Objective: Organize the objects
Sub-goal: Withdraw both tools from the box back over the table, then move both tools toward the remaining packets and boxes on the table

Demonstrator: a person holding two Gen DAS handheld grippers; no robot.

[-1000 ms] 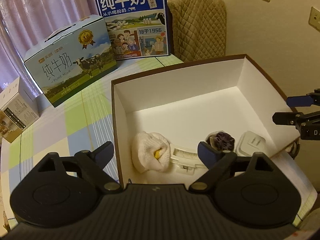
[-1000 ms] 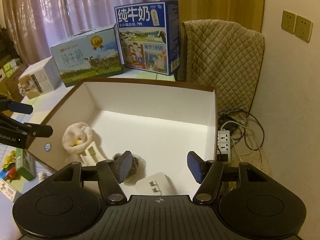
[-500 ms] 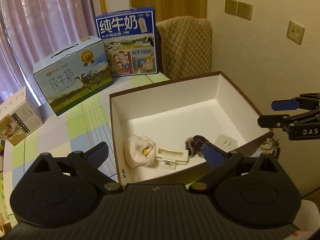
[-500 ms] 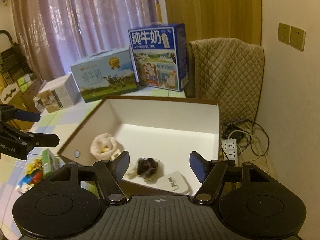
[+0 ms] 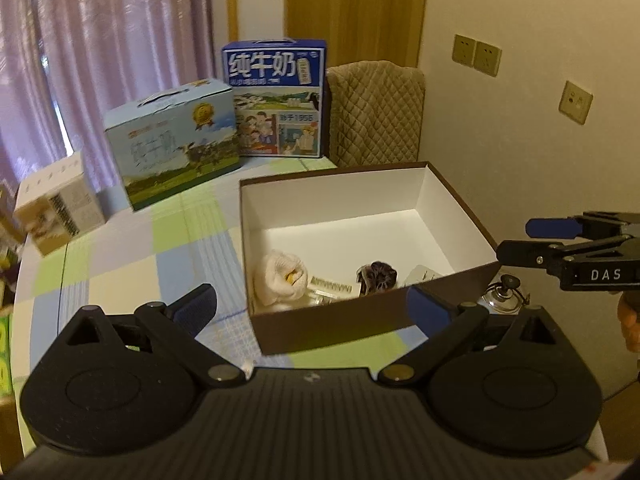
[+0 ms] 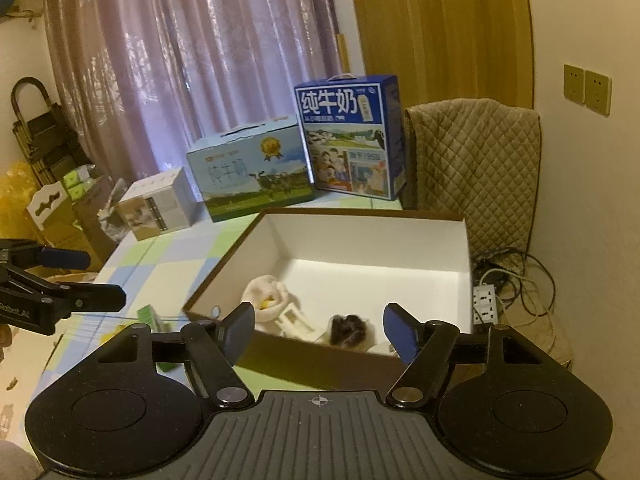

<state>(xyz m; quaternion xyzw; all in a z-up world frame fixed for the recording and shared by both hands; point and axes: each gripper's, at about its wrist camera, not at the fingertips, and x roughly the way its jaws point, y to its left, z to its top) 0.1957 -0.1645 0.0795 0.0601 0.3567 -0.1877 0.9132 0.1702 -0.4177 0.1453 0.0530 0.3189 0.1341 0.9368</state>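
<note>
Left wrist view: my left gripper stands with jaws wide apart and empty, short of the brown box. Inside, along the near wall, lie a cream cloth bundle, a dark pouch and a white adapter.

Right wrist view: my right gripper is likewise spread and empty. A green carton lies outside the box; I judge it next, taken squarely across its narrow faces.

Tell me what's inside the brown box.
Inside the brown box: a white cloth bundle, a white plastic piece, a dark purple item and a white adapter, partly hidden by the near wall.
</note>
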